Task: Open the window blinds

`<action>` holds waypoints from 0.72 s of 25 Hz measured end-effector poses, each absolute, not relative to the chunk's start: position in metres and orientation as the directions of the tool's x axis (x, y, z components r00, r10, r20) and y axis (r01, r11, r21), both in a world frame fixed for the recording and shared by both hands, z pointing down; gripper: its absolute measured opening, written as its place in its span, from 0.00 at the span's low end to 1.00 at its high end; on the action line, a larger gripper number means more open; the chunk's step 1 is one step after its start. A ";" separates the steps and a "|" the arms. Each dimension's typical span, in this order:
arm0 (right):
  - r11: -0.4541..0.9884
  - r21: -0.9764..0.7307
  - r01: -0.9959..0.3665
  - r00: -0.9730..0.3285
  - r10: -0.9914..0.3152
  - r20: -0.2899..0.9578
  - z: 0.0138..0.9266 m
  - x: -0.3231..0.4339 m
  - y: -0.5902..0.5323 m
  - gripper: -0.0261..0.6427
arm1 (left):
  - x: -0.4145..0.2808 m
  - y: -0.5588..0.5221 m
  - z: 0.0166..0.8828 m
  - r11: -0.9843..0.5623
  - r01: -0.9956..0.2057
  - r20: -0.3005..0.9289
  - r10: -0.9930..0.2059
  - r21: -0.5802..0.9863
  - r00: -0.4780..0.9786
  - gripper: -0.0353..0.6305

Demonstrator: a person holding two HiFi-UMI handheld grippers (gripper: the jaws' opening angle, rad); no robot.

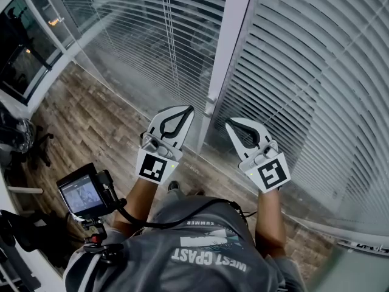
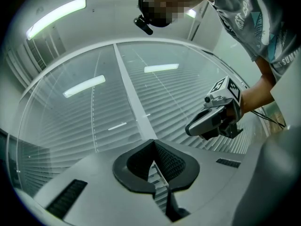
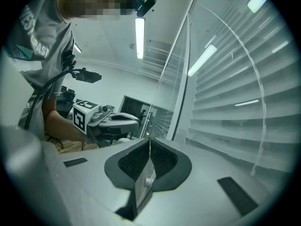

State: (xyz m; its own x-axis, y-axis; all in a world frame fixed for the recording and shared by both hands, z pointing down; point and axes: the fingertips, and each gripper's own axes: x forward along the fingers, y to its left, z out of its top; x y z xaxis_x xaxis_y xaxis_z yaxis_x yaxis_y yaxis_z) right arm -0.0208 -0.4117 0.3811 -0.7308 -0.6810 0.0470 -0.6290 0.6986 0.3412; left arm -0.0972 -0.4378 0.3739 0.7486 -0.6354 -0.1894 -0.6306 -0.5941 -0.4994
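Window blinds [image 1: 316,66] — white horizontal slats, lowered close to the wood floor [image 1: 91,126] — hung in two panels, left and right of one white mullion [image 1: 234,47], just beyond the grippers. Thin cords [image 1: 172,35] ran down the left panel. Two grippers counted: left gripper [image 1: 187,109] and right gripper [image 1: 230,124], each with jaw tips pressed together and nothing seen between them, one on either side of the mullion. Only the head view showed the floor and a small camera screen [image 1: 81,194] at near left. Only the gripper views showed the ceiling light strips [image 3: 139,36].
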 end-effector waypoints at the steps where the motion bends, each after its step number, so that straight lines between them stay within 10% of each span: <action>1: 0.700 0.341 -0.628 -0.732 -0.680 0.046 0.381 -0.021 -0.412 0.05 | -0.097 -0.438 0.374 -0.596 -0.630 -0.188 -0.635 -0.498 0.750 0.06; 18: 0.711 0.344 -0.613 -0.739 -0.670 0.067 0.387 -0.025 -0.414 0.05 | -0.100 -0.440 0.379 -0.601 -0.633 -0.178 -0.641 -0.488 0.747 0.06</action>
State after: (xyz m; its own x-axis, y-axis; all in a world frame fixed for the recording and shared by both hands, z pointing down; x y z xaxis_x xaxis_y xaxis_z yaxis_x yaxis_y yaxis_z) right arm -0.0251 -0.4140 0.3874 -0.7394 -0.6699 0.0671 -0.6130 0.7112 0.3441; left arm -0.0998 -0.4399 0.3792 0.7468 -0.6407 -0.1784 -0.6326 -0.6014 -0.4879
